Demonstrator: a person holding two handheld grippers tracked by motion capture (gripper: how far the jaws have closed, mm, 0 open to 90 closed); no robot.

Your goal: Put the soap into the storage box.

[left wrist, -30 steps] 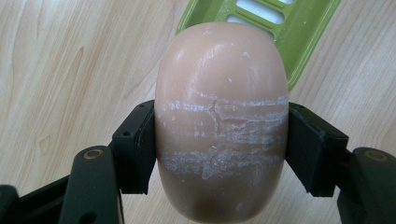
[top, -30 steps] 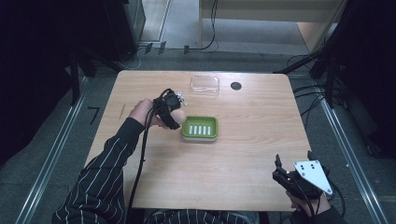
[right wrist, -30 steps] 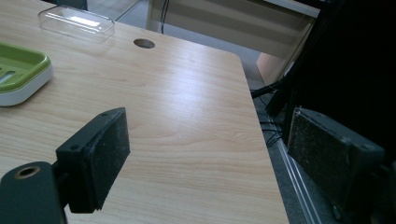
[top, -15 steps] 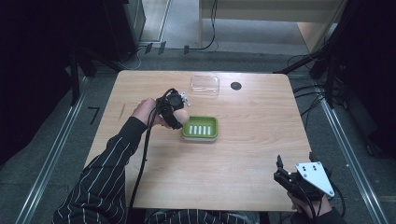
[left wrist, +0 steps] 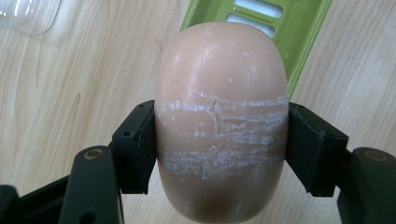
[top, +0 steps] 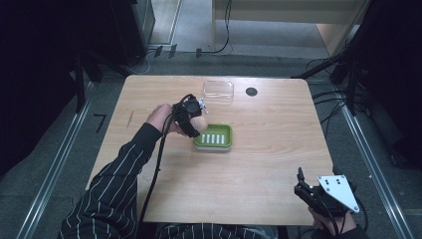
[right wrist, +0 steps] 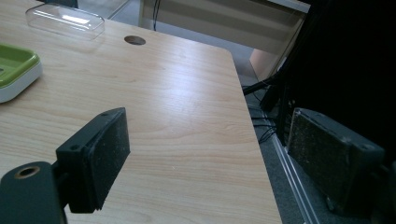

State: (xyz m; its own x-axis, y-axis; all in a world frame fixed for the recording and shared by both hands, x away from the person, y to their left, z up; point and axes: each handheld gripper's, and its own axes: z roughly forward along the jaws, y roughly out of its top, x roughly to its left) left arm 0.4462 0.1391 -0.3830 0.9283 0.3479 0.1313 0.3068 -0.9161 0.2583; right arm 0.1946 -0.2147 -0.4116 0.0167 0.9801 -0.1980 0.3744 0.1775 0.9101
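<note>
High view: left gripper (top: 195,123) sits over the desk (top: 259,164) at the left edge of the green soap dish (top: 214,137), carrying a peach-coloured soap bar (top: 199,122). Soap is off the desk, hanging just beside and partly over the dish's left rim, not in it yet.

Left gripper view: fingers (left wrist: 135,147) clamped on the soap bar (left wrist: 220,121) across its middle, one pad on each side, both in contact. Bar stands lengthwise between them, rounded end pointing away from the camera. White scuff bands run across the bar at pad height. Slotted green dish (left wrist: 299,32) shows behind the bar's far end; corner of a clear plastic lid (left wrist: 28,16) at top left.

Clear lid (top: 218,92) lies on the desk beyond the dish, apart from it, next to a round dark hole (top: 251,91) in the desktop.

Right gripper (top: 307,191) is at the near right corner of the desk, well apart from the dish. Right gripper view: fingers (right wrist: 100,154) spread wide, nothing between them, one pad above the desk surface and the other past the desk edge. Dish corner (right wrist: 16,70) at far left.
</note>
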